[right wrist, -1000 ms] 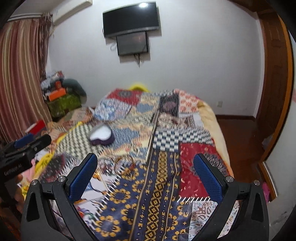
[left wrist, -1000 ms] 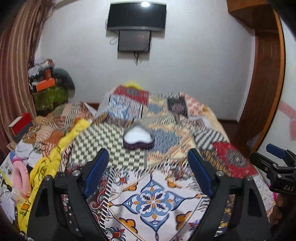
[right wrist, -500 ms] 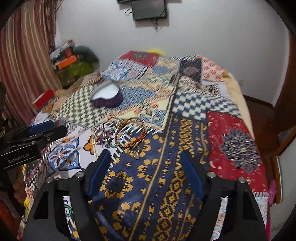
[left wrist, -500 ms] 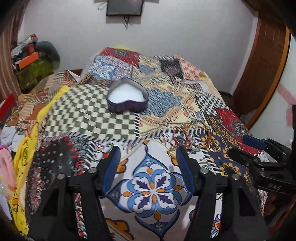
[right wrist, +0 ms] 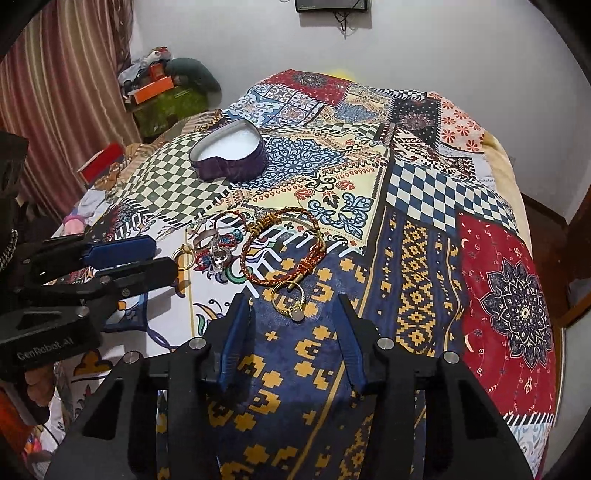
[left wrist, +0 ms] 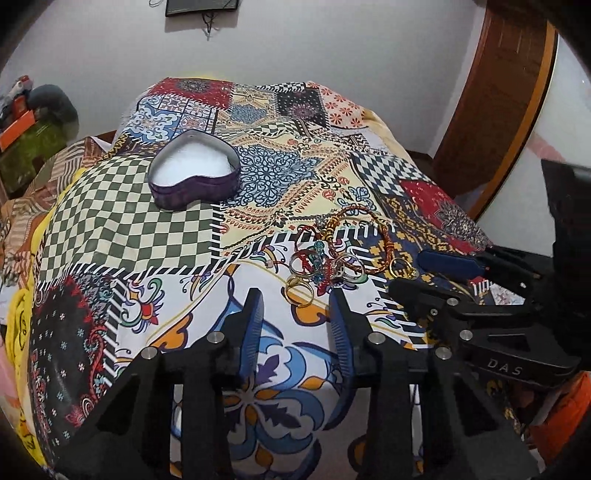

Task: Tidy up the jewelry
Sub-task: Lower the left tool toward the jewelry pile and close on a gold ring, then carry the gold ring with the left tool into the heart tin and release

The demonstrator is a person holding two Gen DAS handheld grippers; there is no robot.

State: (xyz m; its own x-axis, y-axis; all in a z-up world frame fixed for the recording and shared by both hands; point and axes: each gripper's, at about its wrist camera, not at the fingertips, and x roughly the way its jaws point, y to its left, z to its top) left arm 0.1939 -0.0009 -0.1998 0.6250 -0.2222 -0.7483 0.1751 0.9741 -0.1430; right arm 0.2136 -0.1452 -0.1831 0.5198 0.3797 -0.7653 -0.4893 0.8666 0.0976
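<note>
A pile of jewelry lies on the patchwork bedspread: a red-and-gold braided bracelet (right wrist: 282,247), a gold ring with a pale stone (right wrist: 290,301), a plain gold ring (left wrist: 300,293) and several silver rings and red trinkets (left wrist: 332,264). A purple heart-shaped tin (left wrist: 194,173), open with a white inside, sits farther back on the checked patch; it also shows in the right wrist view (right wrist: 231,155). My left gripper (left wrist: 297,312) is open, just short of the plain gold ring. My right gripper (right wrist: 293,314) is open, with the stone ring between its fingertips. Both hold nothing.
The bed fills both views, with its right edge by a wooden door frame (left wrist: 491,103). Clutter, a green box (right wrist: 170,105) and a striped curtain (right wrist: 55,92) stand at the left. A wall-mounted screen (right wrist: 332,5) hangs on the white back wall.
Both grippers have dropped and moved forward over the bed to the jewelry pile. Their jaws have narrowed but stay open. The tin and jewelry have not moved.
</note>
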